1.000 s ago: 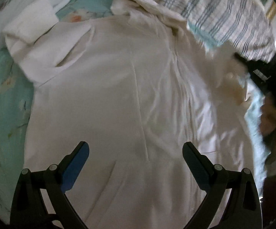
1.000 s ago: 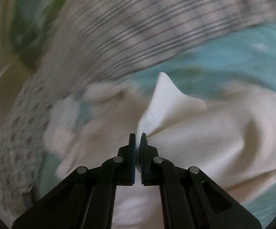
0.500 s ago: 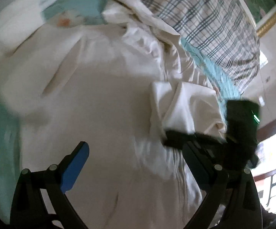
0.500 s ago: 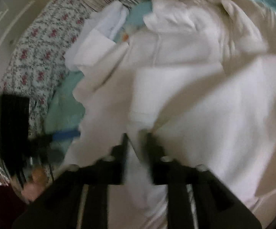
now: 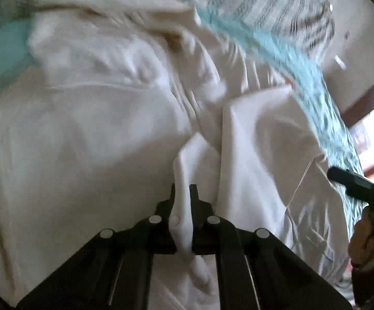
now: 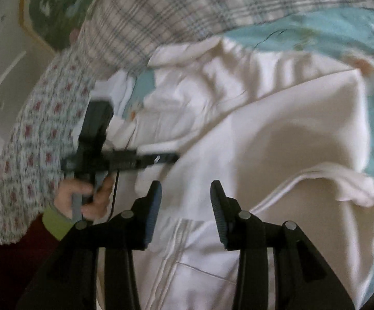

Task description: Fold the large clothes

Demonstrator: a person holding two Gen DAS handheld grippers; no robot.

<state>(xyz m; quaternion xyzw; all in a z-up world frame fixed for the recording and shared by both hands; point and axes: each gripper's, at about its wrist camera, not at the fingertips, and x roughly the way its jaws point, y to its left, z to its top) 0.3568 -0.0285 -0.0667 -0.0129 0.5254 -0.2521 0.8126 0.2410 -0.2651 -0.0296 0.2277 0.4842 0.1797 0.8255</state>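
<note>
1. The white garment (image 5: 88,142) lies spread over the turquoise bedsheet (image 5: 285,51), covering most of the bed in both views.
2. In the left wrist view its long axis runs away from the camera, from the near edge at the gripper up toward the bunched, wrinkled end near the plaid blanket (image 5: 277,7); motion blur hides which end is collar or hem.
3. A stitched placket with narrow pleats runs along this axis down the middle of the cloth.
4. One panel (image 5: 264,142) is folded over the right side, its straight edge parallel to the placket.
5. The left gripper (image 5: 182,190) is closed almost fully, pinching a raised fold of the garment that stands up between its fingers and drapes back toward the camera.
6. The right gripper (image 6: 185,190) has its fingers spread wide, gripping nothing; it hovers over the garment (image 6: 277,134), and whether it touches the cloth is unclear.
7. In the right wrist view the folded panel lies ahead and to the right of the fingers, with a hemmed edge (image 6: 303,178) curving across it.
8. The floral quilt (image 6: 32,134) lies at the left of that view, beside the hand (image 6: 83,199) holding the left gripper.
</note>
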